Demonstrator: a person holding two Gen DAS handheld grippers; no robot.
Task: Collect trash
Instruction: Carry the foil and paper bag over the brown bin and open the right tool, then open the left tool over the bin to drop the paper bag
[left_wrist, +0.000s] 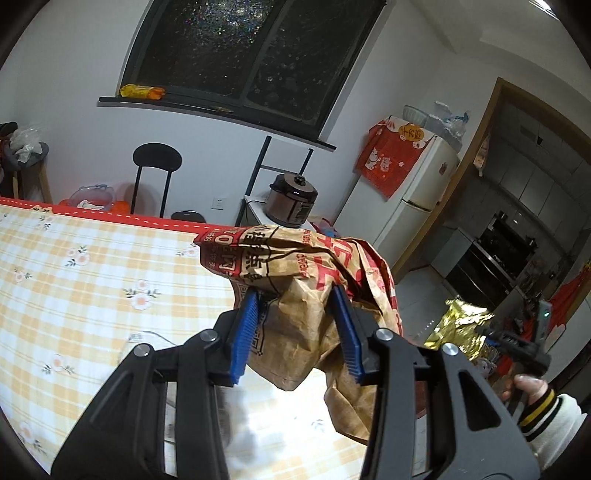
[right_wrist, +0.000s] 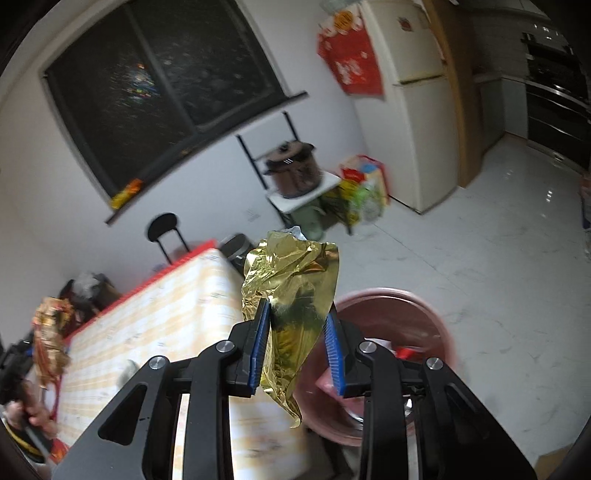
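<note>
My left gripper (left_wrist: 295, 292) is shut on a crumpled brown paper bag (left_wrist: 295, 266) with red print, held up above the yellow checked table (left_wrist: 92, 280). My right gripper (right_wrist: 298, 306) is shut on a crinkled gold foil wrapper (right_wrist: 295, 266), off the table's end and over a reddish-brown bin (right_wrist: 424, 317) on the floor. The bin holds some scraps. In the left wrist view the gold foil wrapper (left_wrist: 461, 328) shows at the right, with a hand (left_wrist: 528, 387) in a striped cuff behind it. The right wrist view shows the paper bag (right_wrist: 50, 332) at the far left.
A rice cooker (left_wrist: 293, 201) stands on a small white shelf by the wall. Beyond it is a white fridge (left_wrist: 413, 184) with a red cloth. A black chair (left_wrist: 157, 173) stands behind the table. White tiled floor (right_wrist: 498, 277) spreads right of the bin.
</note>
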